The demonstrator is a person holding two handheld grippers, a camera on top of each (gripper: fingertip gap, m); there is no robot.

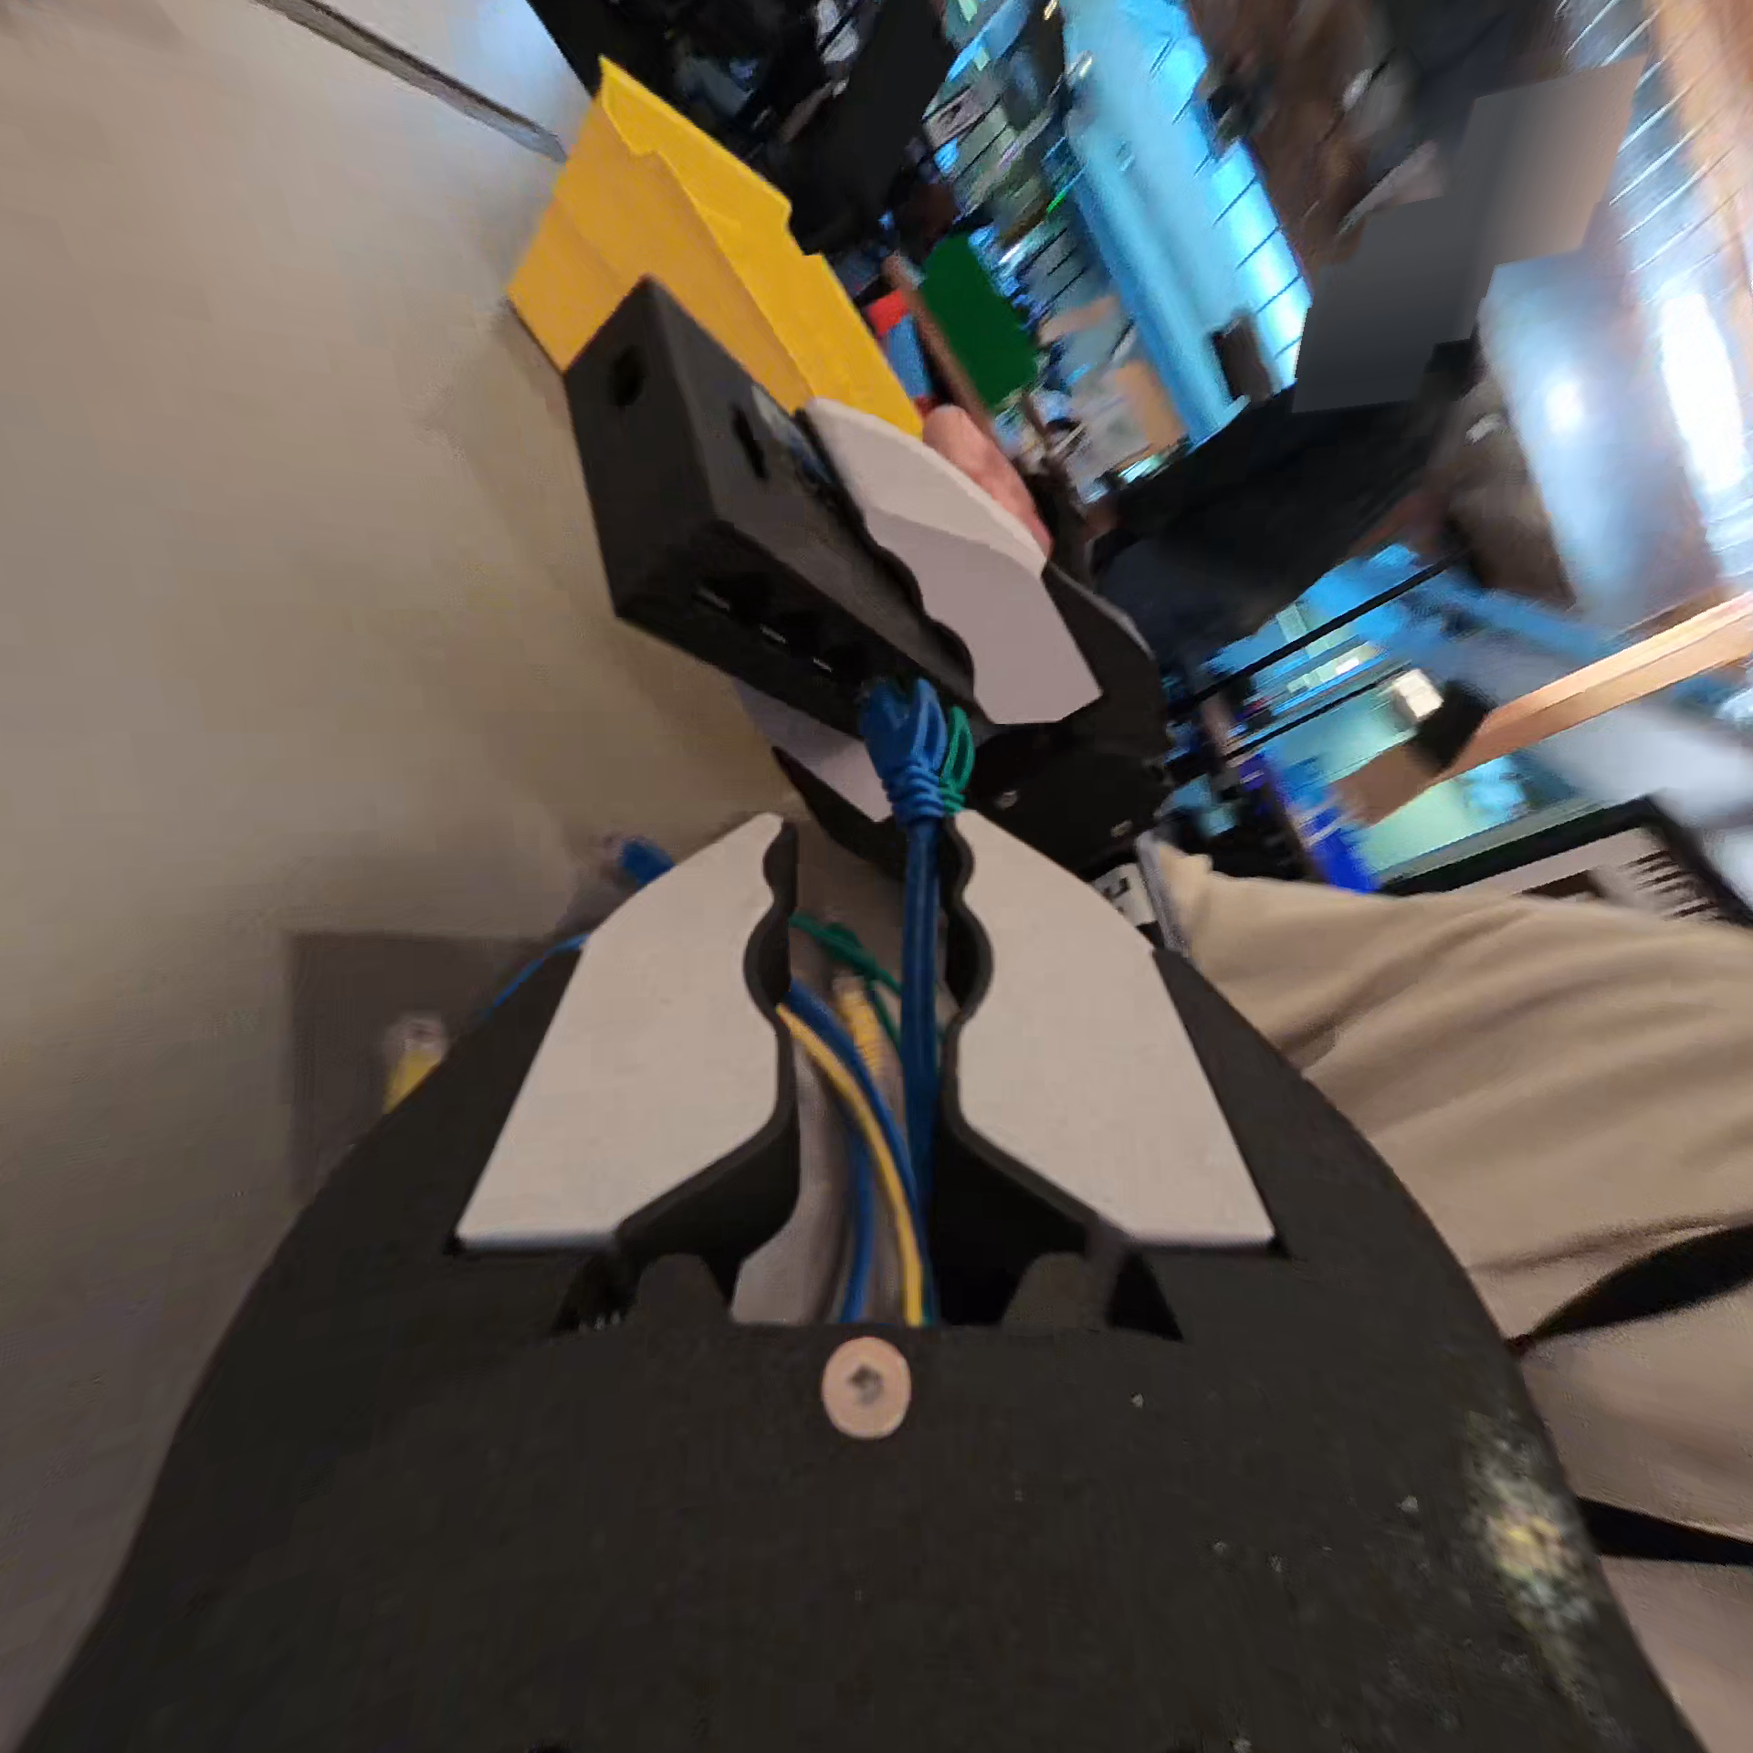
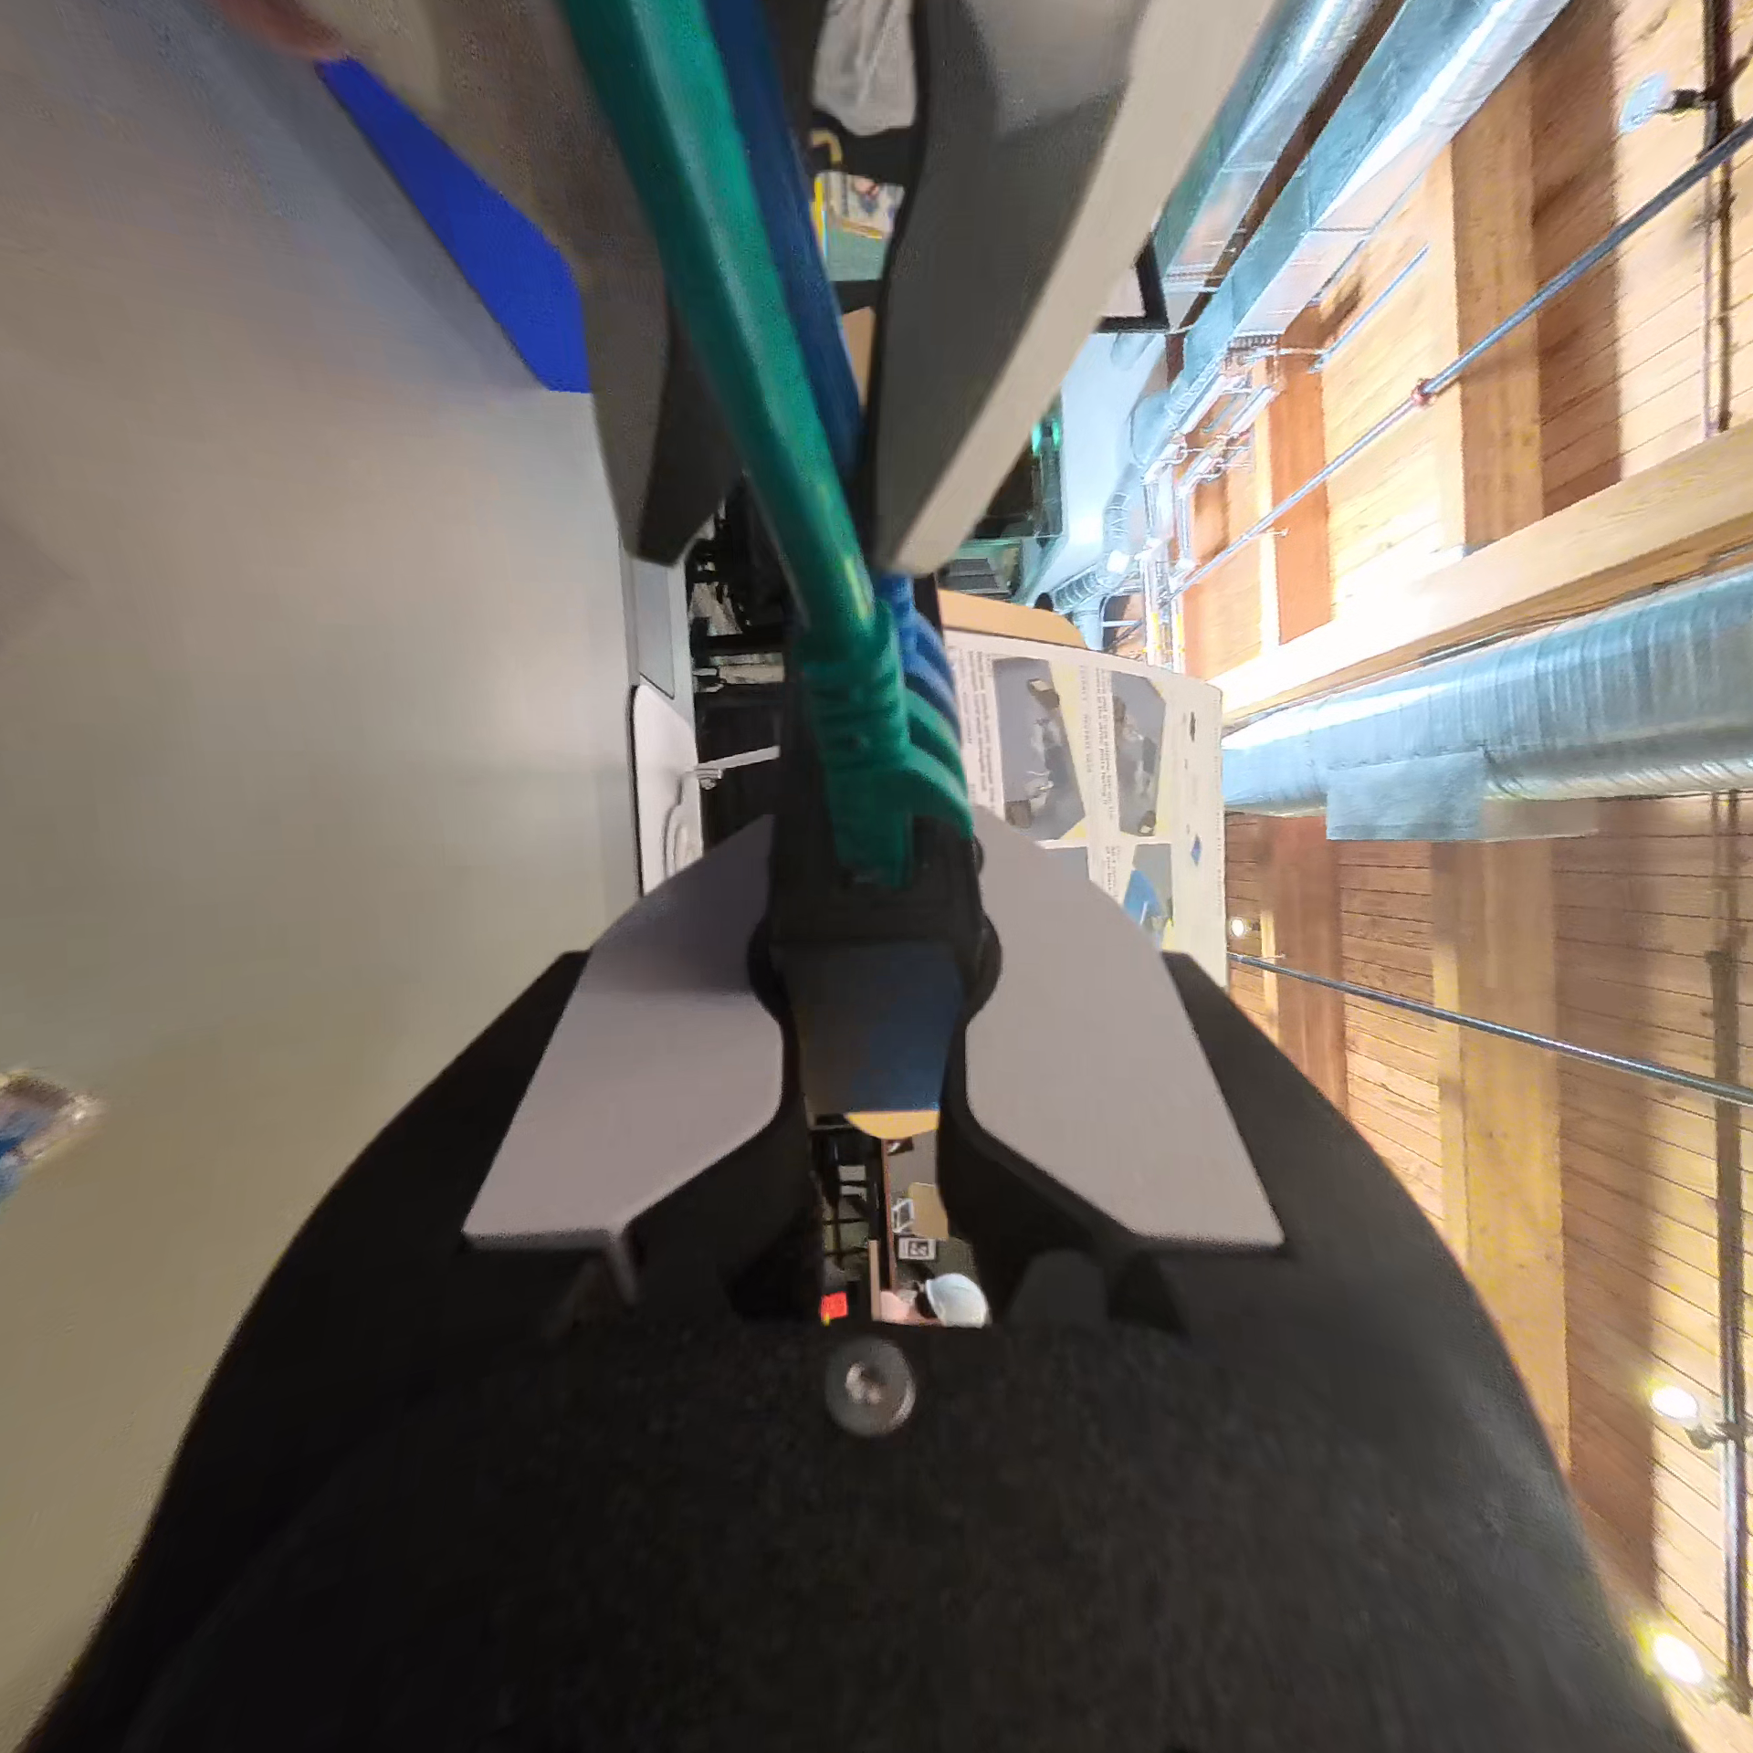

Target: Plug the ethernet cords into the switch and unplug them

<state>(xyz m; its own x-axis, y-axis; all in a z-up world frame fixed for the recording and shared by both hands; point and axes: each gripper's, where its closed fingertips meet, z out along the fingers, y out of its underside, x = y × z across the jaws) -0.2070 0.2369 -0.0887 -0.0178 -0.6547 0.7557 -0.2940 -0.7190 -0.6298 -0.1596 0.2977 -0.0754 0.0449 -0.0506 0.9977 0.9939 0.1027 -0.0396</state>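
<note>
- Left wrist view, nearest: the left gripper (image 1: 868,854) has its jaws parted, with the blue cord (image 1: 918,949) running up through the gap; whether either pad touches the cord I cannot tell. Loose yellow and blue cords (image 1: 887,1167) lie below, between the jaws.
- Just past the tips, the blue cord's plug (image 1: 896,726) sits in a port at the near end of the switch (image 1: 749,531), with a green cord (image 1: 956,759) plugged in right beside it.
- The switch is black and tilted, lifted off the pale table (image 1: 237,522); its other ports along the front edge are free.
- The right gripper (image 1: 949,550) clamps the switch's top and underside at the plug end.
- Behind the switch a yellow block (image 1: 664,237) stands close; open table lies to its left.
- A person's tan sleeve (image 1: 1423,1043) fills the right side.
- Right wrist view, nearest: the right gripper (image 2: 873,863) has its jaws closed on the switch (image 2: 868,1015), held edge-on.
- Beyond, the green cord (image 2: 721,285) and blue cord (image 2: 925,655) leave the switch together, passing between the left gripper's fingers (image 2: 1024,237).
- Farthest: wooden beams and metal ducts (image 2: 1518,683).
</note>
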